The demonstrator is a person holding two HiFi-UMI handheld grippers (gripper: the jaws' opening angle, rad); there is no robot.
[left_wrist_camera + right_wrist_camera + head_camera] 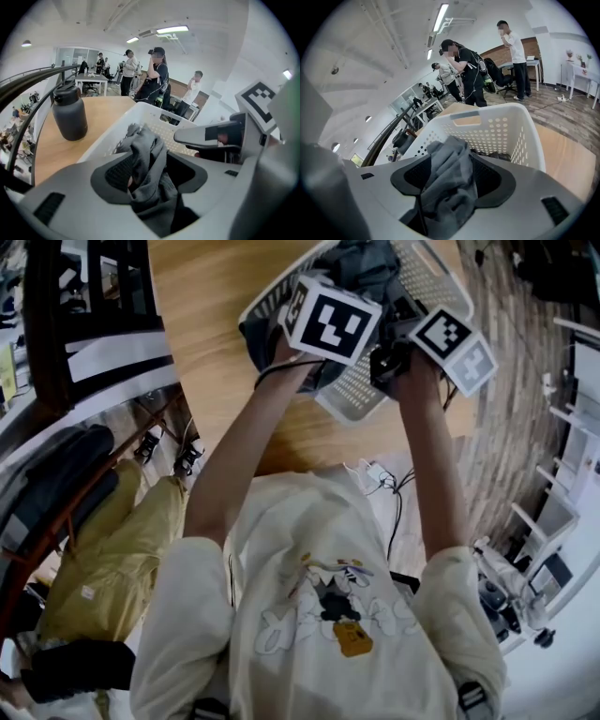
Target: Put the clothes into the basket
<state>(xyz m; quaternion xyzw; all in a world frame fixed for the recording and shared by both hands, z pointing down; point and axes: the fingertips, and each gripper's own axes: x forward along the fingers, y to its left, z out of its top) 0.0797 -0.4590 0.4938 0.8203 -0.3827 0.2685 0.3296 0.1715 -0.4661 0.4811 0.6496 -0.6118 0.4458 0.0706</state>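
- Garment first: I am watching the grey garment (146, 152) lying bunched between the fingers (117, 174) of the left gripper (152, 172), which are standing wide apart and not pinching it.
- I am seeing the right gripper (452, 178) in the same state: fingers spread, with grey fabric lying loose in the gap, most likely another part of that one piece.
- I am holding both grippers side by side, tilted down over the open top of the white basket (354, 395), which is standing near the right edge of the bench (206, 343). A dark bottle (69, 115) is standing on the bench to the basket's left.
- The fabric is running lengthwise along each pair of fingers, forward and down into the basket, so it is lying straight ahead of both hands, with neither nearer.
- I am judging that the coming move is calling for drawing both grippers back and up along that line, so the fabric slides off; it may be catching on a pad.
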